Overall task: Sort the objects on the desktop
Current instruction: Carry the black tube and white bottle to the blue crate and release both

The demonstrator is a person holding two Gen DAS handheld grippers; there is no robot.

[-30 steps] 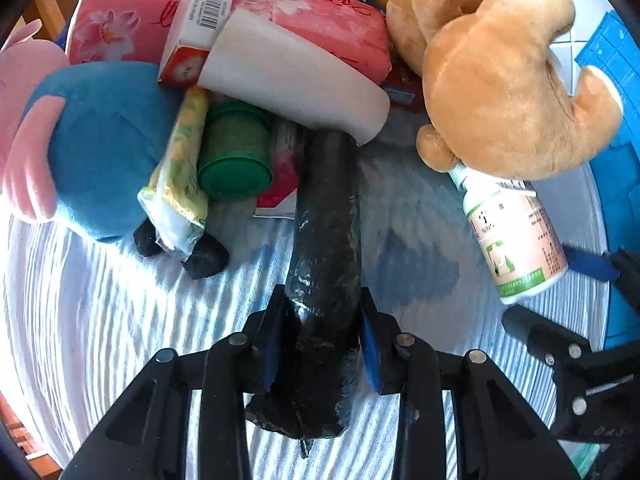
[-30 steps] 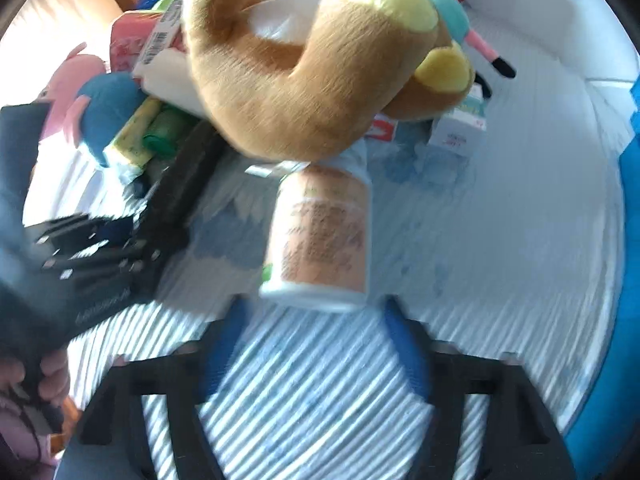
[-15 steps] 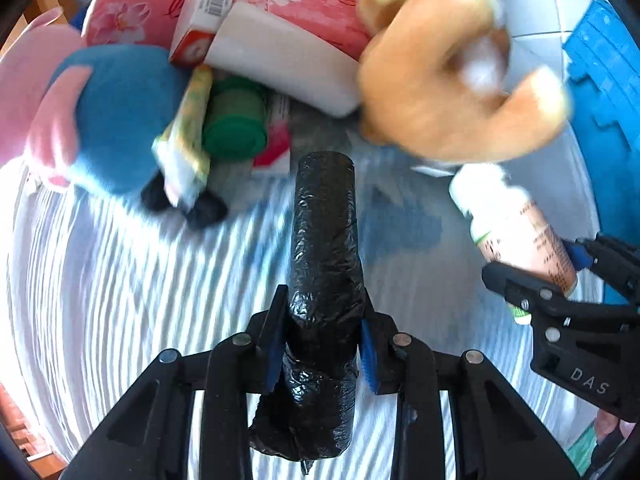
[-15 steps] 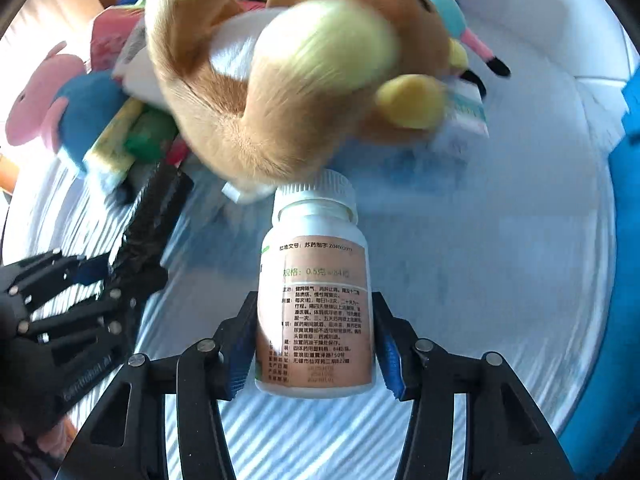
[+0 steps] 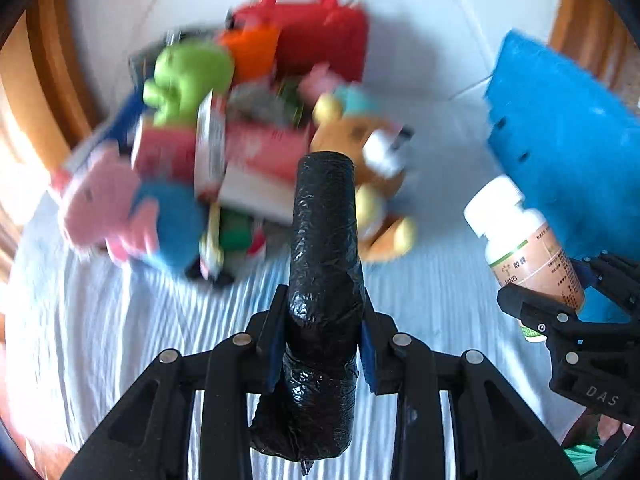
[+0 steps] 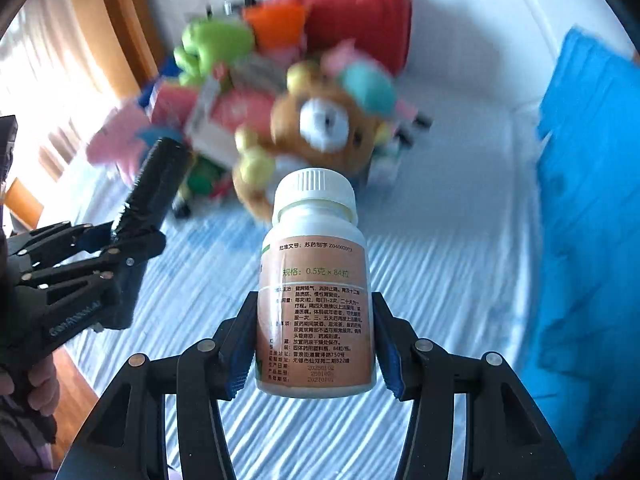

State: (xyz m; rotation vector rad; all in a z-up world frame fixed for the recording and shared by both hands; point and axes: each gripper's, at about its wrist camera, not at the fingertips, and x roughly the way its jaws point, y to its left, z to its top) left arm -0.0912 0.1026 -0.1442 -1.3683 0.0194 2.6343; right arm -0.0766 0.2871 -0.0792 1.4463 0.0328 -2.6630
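Observation:
My left gripper (image 5: 320,320) is shut on a black wrapped roll (image 5: 324,240), which sticks out forward and upward between the blue pads. It is lifted above the striped cloth. In the right wrist view, my right gripper (image 6: 314,344) is shut on a white medicine bottle (image 6: 316,280) with a brown label, cap pointing away, also held in the air. The left wrist view shows that bottle (image 5: 520,248) in the right gripper (image 5: 560,292) at the right edge. The left gripper (image 6: 120,240) and its roll (image 6: 156,184) show at the left of the right wrist view.
A blurred pile lies beyond both grippers: a brown bear plush (image 6: 320,128), a green plush (image 5: 188,76), a pink-and-blue plush (image 5: 132,216), pink packs and a red bag (image 5: 316,36). A blue crate (image 5: 560,152) stands at the right. The white striped cloth (image 5: 100,320) covers the table.
The right gripper closed on the bottle and lifted it. Both grippers rose and drew back, so the pile looks farther away. The bear plush tumbled over as the bottle came out.

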